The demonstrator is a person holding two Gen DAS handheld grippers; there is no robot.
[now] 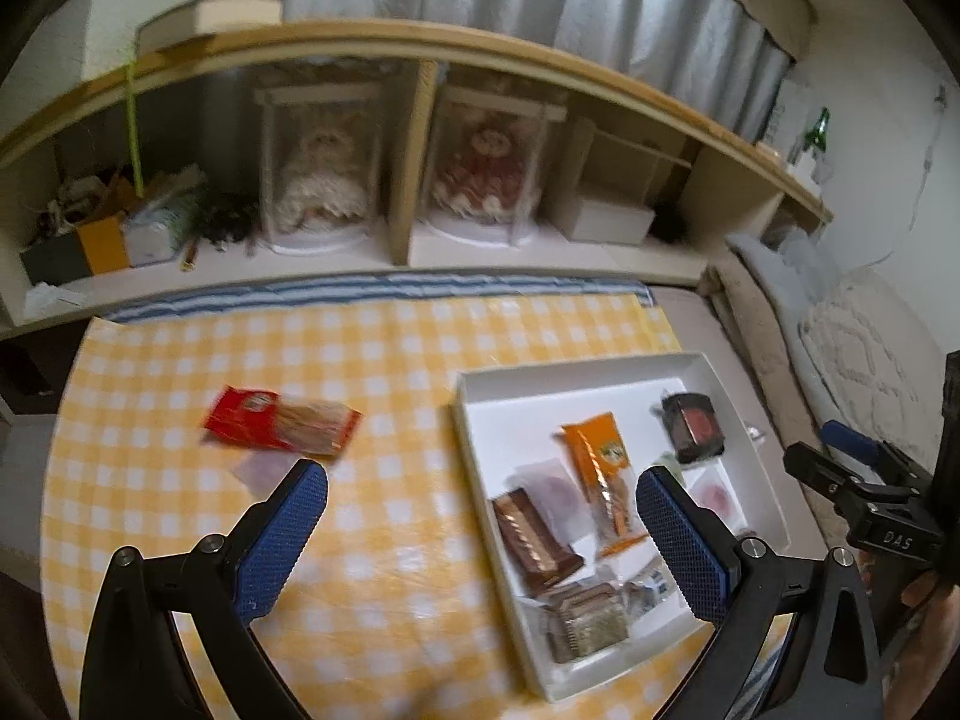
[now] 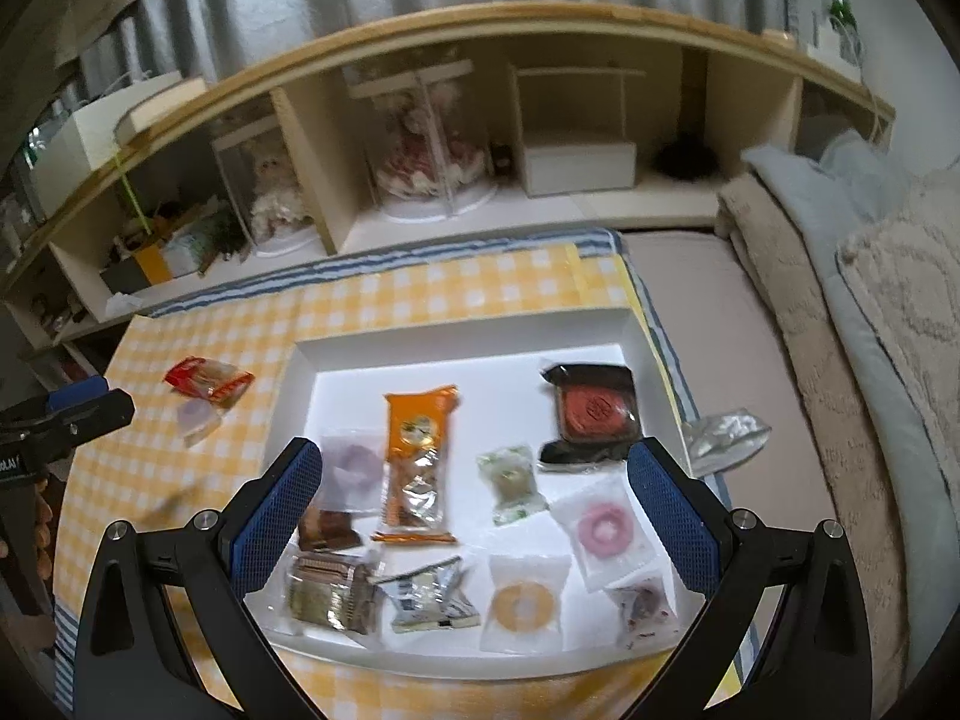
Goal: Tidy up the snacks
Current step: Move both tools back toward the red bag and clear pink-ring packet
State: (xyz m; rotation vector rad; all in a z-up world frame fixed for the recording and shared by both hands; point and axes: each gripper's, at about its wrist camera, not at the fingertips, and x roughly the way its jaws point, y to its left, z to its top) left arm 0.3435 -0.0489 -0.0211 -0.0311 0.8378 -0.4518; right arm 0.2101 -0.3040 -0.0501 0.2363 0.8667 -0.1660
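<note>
Both the right gripper (image 2: 474, 474) and the left gripper (image 1: 480, 501) stand wide apart, holding nothing. Below them, the shallow white cardboard tray (image 2: 303, 360) holds wrapped snacks: a yellow ring cookie (image 2: 525, 603), an orange packet (image 2: 417, 444), then a dark red-lidded packet (image 2: 591, 411). Farther left, on the yellow checked tablecloth (image 2: 420, 288), lies a red snack packet (image 2: 207, 381).

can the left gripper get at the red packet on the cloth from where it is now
Probably yes. The red packet lies in the open on the checked cloth, outside the white tray, with nothing on top of it. The left gripper is open and empty, and the packet sits just beyond its left finger.
</note>
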